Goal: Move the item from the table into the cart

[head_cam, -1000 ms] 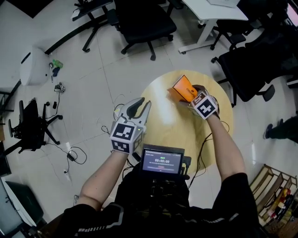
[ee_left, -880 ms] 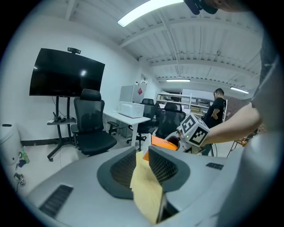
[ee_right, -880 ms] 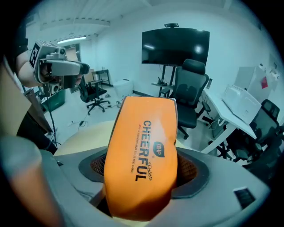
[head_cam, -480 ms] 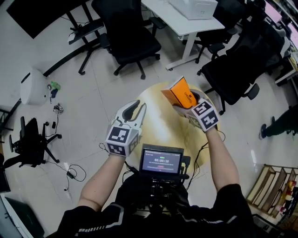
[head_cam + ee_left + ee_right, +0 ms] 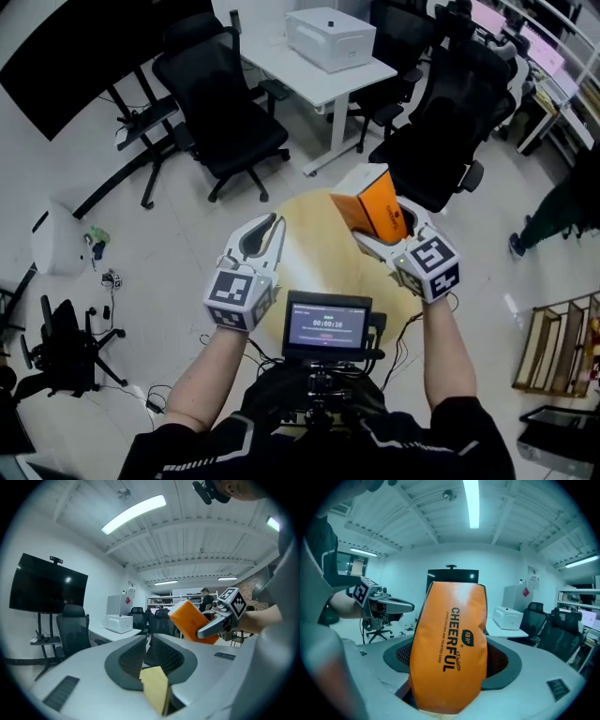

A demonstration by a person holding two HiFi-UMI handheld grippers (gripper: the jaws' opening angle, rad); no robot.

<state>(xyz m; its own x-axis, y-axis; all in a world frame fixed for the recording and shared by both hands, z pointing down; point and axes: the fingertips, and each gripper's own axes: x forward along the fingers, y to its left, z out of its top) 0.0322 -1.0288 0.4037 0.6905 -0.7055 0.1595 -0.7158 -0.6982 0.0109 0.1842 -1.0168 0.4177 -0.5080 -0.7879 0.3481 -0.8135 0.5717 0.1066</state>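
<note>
Orange pack (image 5: 380, 202), pinched by the jaws of the right gripper (image 5: 373, 225), has risen above the counter (image 5: 319, 253); the left gripper (image 5: 275, 223) has just closed its jaws together, empty. Cart comes next.

Bright w/ ceiling strips (image 5: 133, 513) overhead, fisheye edges dark, near fg maybe soft.

Seen from above, my right gripper (image 5: 373, 214) is raised and clamped on an orange packet (image 5: 384, 202), held tilted above the round wooden table (image 5: 314, 258). My left gripper (image 5: 273, 223) is level beside it, empty; its jaws have just been closing and their tips meet. A small screen (image 5: 326, 326) sits at my chest. Beyond are black office chairs (image 5: 220, 122) and a white desk (image 5: 309, 80) bearing a white box (image 5: 330, 37)
</note>
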